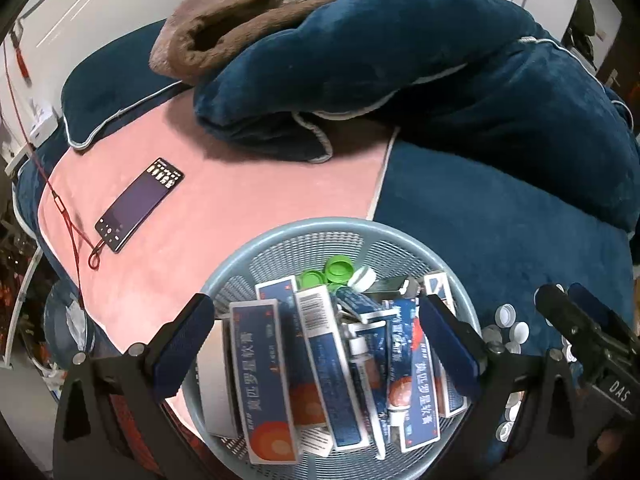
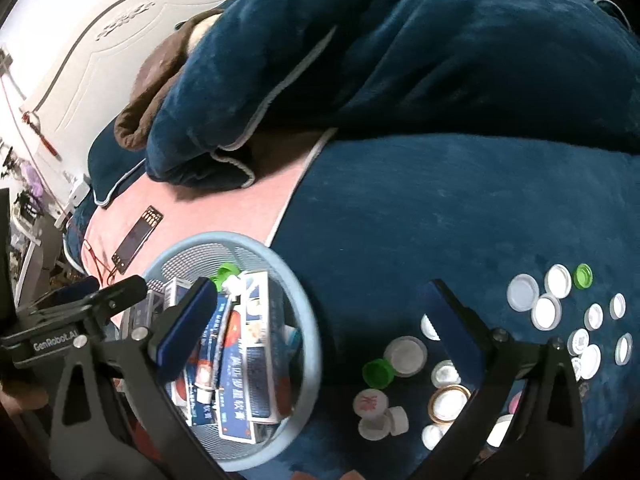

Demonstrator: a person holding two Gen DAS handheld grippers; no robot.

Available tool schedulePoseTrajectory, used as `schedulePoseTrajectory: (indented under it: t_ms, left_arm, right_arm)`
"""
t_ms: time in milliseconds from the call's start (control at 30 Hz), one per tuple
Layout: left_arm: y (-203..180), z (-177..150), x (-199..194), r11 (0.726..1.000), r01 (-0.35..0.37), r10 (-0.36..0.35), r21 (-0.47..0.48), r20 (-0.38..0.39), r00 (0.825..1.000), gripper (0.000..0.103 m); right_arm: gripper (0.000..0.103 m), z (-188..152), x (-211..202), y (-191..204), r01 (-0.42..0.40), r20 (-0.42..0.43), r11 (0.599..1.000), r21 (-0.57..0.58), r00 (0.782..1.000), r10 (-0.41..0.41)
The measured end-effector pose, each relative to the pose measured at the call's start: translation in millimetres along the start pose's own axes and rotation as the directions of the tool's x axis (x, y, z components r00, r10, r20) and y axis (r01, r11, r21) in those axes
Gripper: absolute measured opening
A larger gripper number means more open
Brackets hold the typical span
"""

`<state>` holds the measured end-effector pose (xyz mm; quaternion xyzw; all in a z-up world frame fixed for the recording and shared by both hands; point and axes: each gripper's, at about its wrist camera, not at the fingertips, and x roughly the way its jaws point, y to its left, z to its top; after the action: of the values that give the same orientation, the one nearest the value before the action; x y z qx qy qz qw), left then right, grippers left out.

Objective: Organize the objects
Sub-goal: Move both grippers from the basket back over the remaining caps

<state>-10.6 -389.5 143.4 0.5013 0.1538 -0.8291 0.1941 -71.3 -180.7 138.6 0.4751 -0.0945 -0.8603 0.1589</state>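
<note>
Where caps (image 2: 404, 356) lie — basket (image 2: 308, 320) (full) beside

I see dim, even indoor light, strong fisheye bending with dark corners, and motion blur on the basket (image 2: 308, 344) in right view.

Under my tools lies a deep blue plush bedspread (image 2: 460, 216), soft and napped, joined by a matt pink fleece blanket (image 1: 248, 200). The round pale blue plastic mesh basket (image 1: 240, 264) looks smooth and slightly shiny, and the blue and white cardboard ointment boxes (image 1: 264, 376) in it have a printed, satiny finish. The white and green plastic bottle caps (image 2: 404, 354) look hard and glossy. The black glass-fronted phone (image 1: 138, 204) gleams. My matt black plastic left gripper (image 1: 316, 344) carries blue rubbery pads (image 1: 180, 344).
</note>
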Motion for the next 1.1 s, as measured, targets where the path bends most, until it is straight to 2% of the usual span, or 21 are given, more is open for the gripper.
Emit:
schedulePoseTrajectory:
  t_ms: [267,1100]
  left_arm:
    - [-20,0,-2,0.999,0.013,-0.013,0.043,0.001,1.000,0.102]
    - [-92,-10,-7,0.982,0.058,-0.058,0.181,-0.002,0.998,0.102]
  right_arm:
    - [0.103,-2,-7,-25,0.011,0.002,0.998,0.063,1.000,-0.011]
    - [0.103,-20,-40,-93,0.079,0.019,0.984,0.160,0.996,-0.084]
